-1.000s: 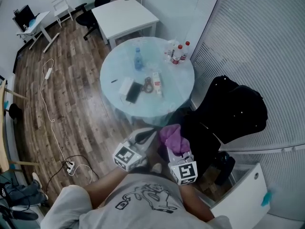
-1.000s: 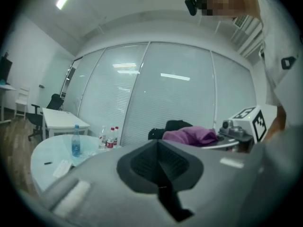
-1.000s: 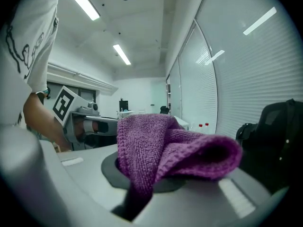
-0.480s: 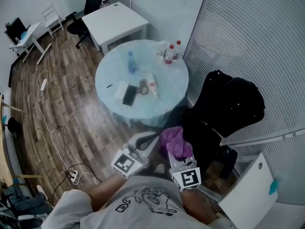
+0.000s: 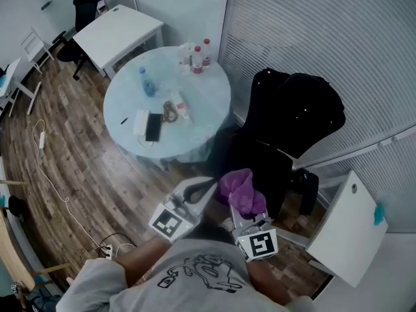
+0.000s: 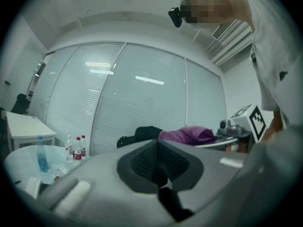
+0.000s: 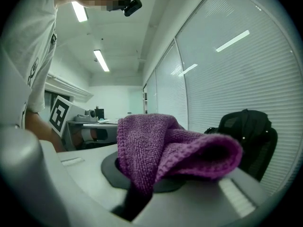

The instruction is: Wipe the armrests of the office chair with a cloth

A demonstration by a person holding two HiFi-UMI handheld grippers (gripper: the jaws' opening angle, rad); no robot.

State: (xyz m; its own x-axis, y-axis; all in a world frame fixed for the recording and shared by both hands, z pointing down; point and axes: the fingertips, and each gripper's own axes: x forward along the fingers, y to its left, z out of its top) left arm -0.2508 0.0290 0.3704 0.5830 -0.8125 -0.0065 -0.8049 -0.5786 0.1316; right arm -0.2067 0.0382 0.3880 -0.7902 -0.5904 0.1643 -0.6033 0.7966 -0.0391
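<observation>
One purple cloth, nubby-woven and folded into a soft bunch, clenched in the jaws of the right gripper of smooth grey plastic. Jaws of the left gripper pressed together, ribbed dark pads meeting with nothing between. One black office chair near the cloth, backed by ribbed white blinds. On one round, pale-blue table: two red-capped bottles, one blue bottle, one flat, dark, rectangular phone.
</observation>
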